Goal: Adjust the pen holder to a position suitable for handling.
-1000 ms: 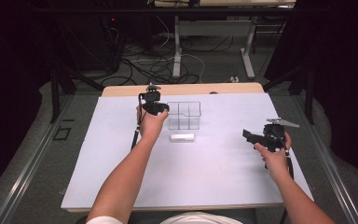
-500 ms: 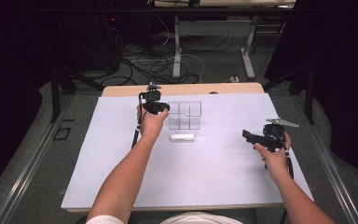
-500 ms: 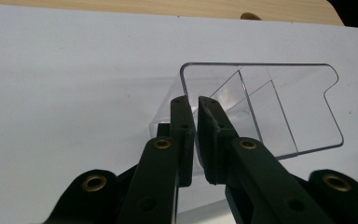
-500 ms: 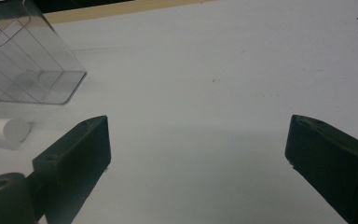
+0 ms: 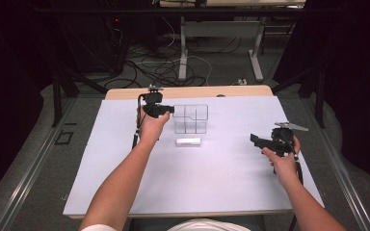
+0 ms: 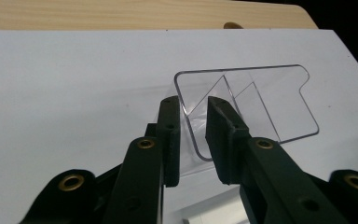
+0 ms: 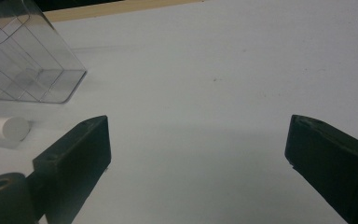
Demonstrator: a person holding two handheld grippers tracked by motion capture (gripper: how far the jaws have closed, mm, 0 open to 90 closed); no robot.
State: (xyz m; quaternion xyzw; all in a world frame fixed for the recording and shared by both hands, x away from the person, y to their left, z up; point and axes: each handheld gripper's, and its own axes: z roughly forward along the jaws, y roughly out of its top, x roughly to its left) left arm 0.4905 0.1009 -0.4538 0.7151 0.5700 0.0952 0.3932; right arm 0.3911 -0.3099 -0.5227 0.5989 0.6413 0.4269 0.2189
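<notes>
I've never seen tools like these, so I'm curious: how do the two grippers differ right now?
The left gripper has its jaws close together, astride the clear box's wall and just opening; the right gripper has its jaws wide apart with nothing between them. The left is at the box; the right hovers apart from it. Both have black jaws.

Clear plastic organizer point(image 5: 191, 119), white cylinder point(image 5: 188, 141), white table cover point(image 5: 212, 183), black left gripper point(image 5: 168, 109)
</notes>
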